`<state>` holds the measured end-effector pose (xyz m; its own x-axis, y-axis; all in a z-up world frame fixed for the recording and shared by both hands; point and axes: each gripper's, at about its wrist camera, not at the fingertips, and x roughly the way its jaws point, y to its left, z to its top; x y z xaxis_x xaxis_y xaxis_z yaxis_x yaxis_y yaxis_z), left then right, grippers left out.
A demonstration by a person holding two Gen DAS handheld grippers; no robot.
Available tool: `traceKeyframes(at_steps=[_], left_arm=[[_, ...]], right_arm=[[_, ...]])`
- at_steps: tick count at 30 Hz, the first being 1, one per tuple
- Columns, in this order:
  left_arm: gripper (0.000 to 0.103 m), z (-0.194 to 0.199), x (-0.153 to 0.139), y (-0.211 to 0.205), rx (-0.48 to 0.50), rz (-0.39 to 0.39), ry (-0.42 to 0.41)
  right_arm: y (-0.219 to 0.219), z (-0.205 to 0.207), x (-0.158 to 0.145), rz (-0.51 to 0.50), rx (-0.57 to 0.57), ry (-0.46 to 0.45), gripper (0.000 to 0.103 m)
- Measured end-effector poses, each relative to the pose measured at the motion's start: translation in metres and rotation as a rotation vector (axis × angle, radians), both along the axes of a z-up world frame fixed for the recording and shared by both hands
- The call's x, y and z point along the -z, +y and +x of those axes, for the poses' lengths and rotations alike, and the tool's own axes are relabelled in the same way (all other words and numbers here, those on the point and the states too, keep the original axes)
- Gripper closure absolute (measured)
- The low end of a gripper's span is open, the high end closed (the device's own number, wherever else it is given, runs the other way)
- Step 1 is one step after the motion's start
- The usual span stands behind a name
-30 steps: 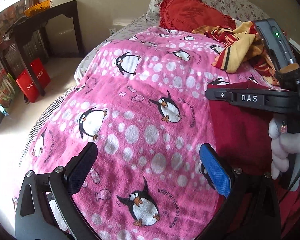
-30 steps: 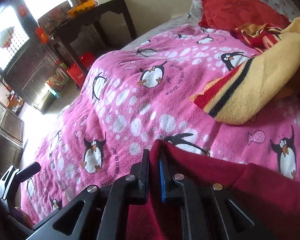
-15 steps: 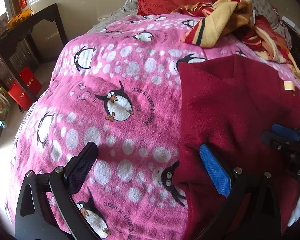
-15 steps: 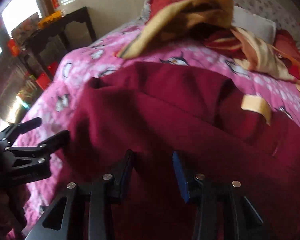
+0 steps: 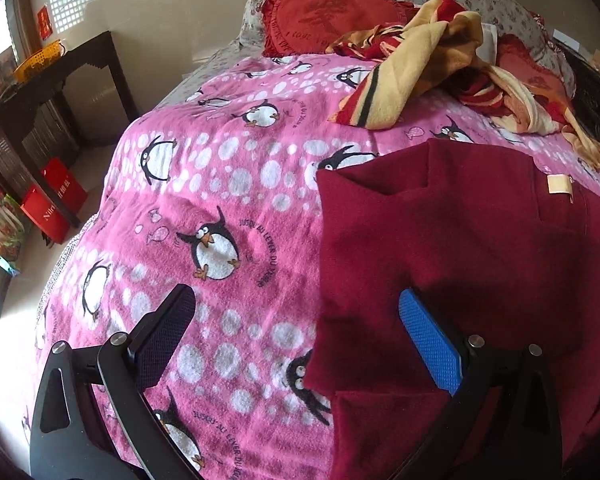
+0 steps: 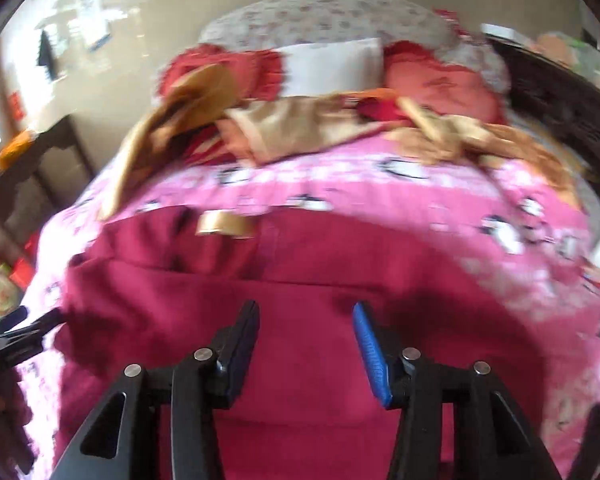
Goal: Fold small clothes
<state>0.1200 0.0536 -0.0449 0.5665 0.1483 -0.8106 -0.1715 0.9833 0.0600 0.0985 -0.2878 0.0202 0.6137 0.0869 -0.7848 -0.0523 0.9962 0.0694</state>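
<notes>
Right wrist: opening tongs (image 6: 306,326) above maroon garment (image 6: 300,280).

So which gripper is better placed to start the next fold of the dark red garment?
Probably the left gripper: it is wide open and straddles the dark red garment at its near side edge on the pink penguin blanket. The right gripper, jaws opening and empty, is over the cloth's middle.

Both views down over bed (image 5: 228,184), right blurred.

right gripper (image 6: 306,334): jaws opening, nothing between | below: dark red garment (image 6: 300,304) on pink penguin blanket (image 6: 440,184)
</notes>
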Motion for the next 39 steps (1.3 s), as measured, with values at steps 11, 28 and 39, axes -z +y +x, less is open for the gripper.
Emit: traceKeyframes(at_steps=[11, 28, 39], left_arm=[[0.001, 0.012, 0.016, -0.028, 0.033, 0.044, 0.044], [0.001, 0.027, 0.032, -0.024, 0.05, -0.05, 0.074], [0.001, 0.028, 0.032, -0.029, 0.061, -0.018, 0.065]], right_arm=[[-0.043, 0.002, 0.011, 0.058, 0.015, -0.023, 0.096], [-0.02, -0.016, -0.007, 0.057, -0.005, -0.052, 0.07], [-0.022, 0.003, 0.025, 0.035, 0.028, 0.04, 0.074]])
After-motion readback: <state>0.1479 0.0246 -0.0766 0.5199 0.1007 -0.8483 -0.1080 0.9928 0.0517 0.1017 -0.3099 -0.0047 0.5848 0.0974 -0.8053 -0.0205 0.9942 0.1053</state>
